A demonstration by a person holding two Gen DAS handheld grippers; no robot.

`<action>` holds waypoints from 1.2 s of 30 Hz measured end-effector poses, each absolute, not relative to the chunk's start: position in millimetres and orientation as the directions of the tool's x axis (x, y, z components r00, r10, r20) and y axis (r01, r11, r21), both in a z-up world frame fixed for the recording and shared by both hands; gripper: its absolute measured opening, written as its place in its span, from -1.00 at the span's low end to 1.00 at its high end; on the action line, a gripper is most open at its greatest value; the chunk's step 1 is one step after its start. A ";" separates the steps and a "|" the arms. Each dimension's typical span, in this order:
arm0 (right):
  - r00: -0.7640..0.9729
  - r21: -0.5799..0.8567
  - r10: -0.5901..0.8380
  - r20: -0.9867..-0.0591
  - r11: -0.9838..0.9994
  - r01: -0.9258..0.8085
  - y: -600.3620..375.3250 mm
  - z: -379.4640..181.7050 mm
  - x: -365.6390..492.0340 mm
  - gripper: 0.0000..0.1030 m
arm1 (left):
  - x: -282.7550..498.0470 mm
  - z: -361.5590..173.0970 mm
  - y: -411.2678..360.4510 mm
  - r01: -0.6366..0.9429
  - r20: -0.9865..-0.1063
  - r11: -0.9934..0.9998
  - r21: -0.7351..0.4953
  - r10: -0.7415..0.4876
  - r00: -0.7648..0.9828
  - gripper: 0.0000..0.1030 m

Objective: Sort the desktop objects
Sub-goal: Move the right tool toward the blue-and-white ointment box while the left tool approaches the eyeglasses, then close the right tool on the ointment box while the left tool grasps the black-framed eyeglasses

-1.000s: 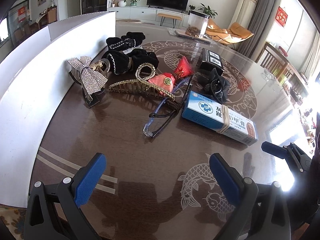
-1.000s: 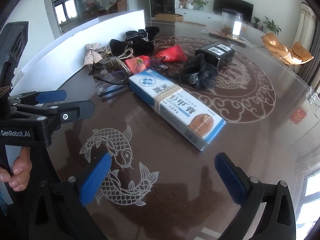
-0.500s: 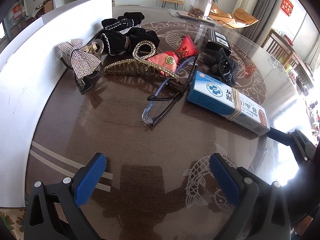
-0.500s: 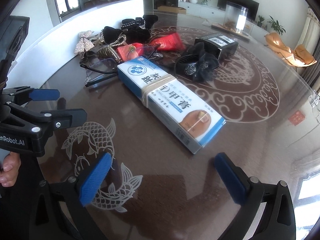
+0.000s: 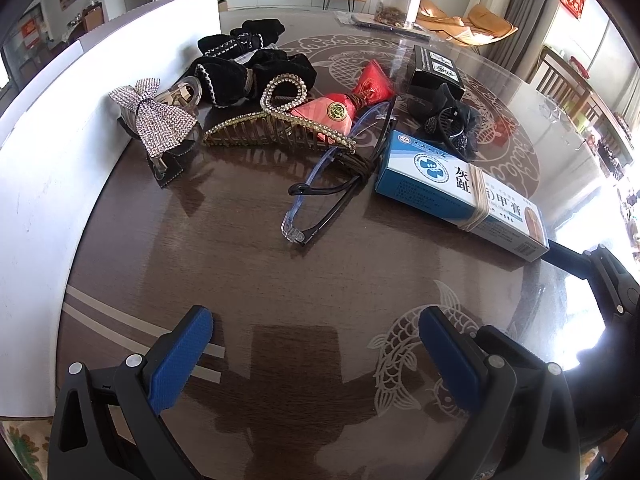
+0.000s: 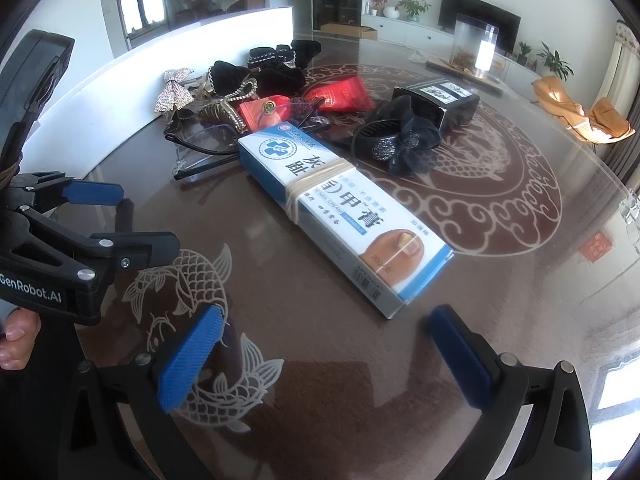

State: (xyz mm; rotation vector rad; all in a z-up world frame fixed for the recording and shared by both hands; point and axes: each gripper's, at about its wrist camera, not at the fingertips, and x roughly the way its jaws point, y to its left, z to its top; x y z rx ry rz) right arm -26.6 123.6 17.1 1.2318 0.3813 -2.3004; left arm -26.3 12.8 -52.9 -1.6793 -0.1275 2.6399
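Sorting looks unstarted: both tools, left tool (image 5: 316, 344) and right tool (image 6: 324, 344), hover spread and empty, the nail-cream box (image 6: 344, 208) at 12 o'clock needing a straddling reach.

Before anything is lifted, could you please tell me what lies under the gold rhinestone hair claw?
The gold rhinestone hair claw overlaps the pink satin pouch and clear-framed glasses; anything beneath its teeth is hidden.
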 end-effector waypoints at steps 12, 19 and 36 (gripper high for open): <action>-0.488 -0.009 -0.309 -0.816 -0.838 0.546 126.3 16.6 -23.5 1.00 | -27.3 -56.2 18.5 0.026 -0.911 -0.999 -0.028 0.015 -0.412 1.00; -0.485 -0.008 -0.308 -0.818 -0.838 0.546 126.1 16.5 -23.6 1.00 | -30.3 -57.6 12.6 0.037 -0.916 -0.999 -0.011 -0.005 -0.402 1.00; -0.366 -0.074 -0.274 -0.890 -0.704 0.706 100.8 20.7 -97.2 1.00 | -23.6 -52.8 -9.8 0.107 -0.911 -0.991 -0.085 0.034 -0.410 1.00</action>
